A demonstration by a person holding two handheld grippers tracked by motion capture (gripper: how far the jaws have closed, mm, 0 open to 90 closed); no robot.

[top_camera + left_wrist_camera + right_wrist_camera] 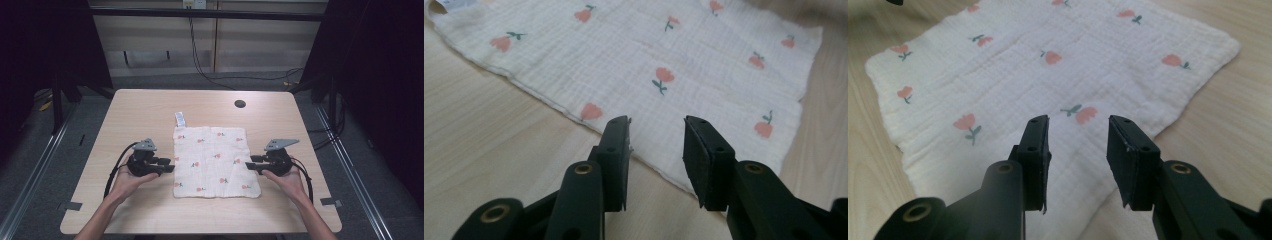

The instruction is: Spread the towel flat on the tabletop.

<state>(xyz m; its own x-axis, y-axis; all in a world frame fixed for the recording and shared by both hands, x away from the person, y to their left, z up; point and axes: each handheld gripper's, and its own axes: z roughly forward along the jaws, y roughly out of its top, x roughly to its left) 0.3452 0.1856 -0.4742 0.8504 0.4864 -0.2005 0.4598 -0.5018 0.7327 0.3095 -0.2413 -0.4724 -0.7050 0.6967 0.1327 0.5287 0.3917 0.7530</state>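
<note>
- Cloth point(215, 161): white crinkly square, pink tulip print, flat on table point(150, 107), tag at far-left corner.
- Left gripper point(169, 165), right gripper point(250, 162): jaws part-open, empty, at cloth's side edges.

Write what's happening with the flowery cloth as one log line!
cloth: flat on table, tag at far corner | left claw: open at cloth's left edge | right claw: open at right edge | nothing held

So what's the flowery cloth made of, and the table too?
The cloth looks like soft cotton gauze: cream, matte, with a crinkled weave and printed pink tulips. The table looks like pale wood or wood-look laminate: a smooth top with straight grain lines; which one I can't tell.
</note>
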